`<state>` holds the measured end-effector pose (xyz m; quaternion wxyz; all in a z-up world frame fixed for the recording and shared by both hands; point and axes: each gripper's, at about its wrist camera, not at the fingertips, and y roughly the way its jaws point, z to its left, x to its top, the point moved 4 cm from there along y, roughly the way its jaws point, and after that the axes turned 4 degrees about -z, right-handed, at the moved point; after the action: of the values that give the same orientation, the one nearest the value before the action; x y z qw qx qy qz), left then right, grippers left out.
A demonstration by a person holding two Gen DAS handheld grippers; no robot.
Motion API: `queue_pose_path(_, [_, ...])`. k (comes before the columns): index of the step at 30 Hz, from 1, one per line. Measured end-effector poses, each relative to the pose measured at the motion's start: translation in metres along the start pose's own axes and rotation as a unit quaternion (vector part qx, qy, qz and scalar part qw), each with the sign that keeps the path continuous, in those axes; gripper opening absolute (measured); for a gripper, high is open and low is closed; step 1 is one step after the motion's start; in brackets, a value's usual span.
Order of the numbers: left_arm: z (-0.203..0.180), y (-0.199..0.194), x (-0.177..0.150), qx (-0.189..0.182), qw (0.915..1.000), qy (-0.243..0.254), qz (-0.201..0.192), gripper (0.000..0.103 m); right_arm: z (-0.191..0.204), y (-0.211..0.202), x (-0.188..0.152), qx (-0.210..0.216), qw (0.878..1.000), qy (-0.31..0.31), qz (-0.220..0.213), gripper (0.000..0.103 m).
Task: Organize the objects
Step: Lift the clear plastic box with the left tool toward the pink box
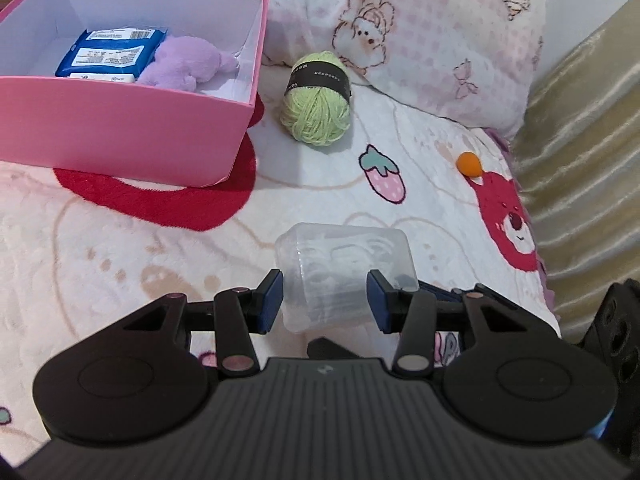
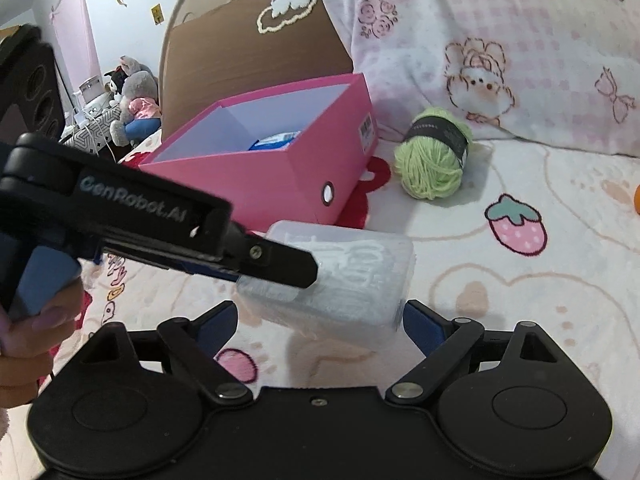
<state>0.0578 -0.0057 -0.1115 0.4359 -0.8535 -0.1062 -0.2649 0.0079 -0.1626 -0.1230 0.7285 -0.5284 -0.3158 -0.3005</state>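
The left gripper (image 1: 325,300) clamps a clear plastic container (image 1: 344,276) between its 2 blue pads, low in the frame's centre above a cartoon-print blanket (image 1: 420,208). The right gripper (image 2: 318,326) has its jaws wide on either side of the same container, pads not pressing. A pink box (image 1: 120,128) at upper left holds a blue wipes pack (image 1: 108,54) and purple plush (image 1: 188,64); green yarn (image 1: 316,98) lies just beside it
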Motion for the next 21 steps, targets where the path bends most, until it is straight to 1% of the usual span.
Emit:
queue_pose_path(3, [-0.001,-0.010,-0.005,-0.003,0.9999,0.012,0.001,0.043,0.010,-0.004,0.000,-0.008,1.000,-0.010,0.002,0.090])
queue_pose_path(5, [0.001,-0.017,-0.008,0.000,0.9999,0.015,0.001,0.044,0.016,-0.004,0.000,-0.008,1.000,-0.004,0.007,0.090])
queue_pose_path(10, [0.007,-0.030,-0.008,0.030,0.9993,0.022,-0.004,0.045,0.034,0.002,0.000,-0.018,1.000,0.007,0.016,0.087])
queue_pose_path(12, [0.009,-0.036,-0.007,0.033,0.9992,0.023,-0.004,0.045,0.040,0.001,0.002,-0.022,1.000,0.004,0.018,0.087])
queue_pose_path(16, [0.012,-0.049,-0.005,0.030,0.9991,0.028,-0.009,0.045,0.050,-0.005,0.010,-0.022,0.999,0.010,0.021,0.087])
queue_pose_path(18, [0.016,-0.054,-0.004,0.026,0.9994,0.019,-0.011,0.045,0.054,-0.008,0.014,-0.021,1.000,0.011,0.021,0.086])
queue_pose_path(21, [0.017,-0.064,-0.002,0.019,0.9993,0.019,-0.024,0.045,0.063,-0.010,0.019,-0.027,0.999,-0.006,0.017,0.086])
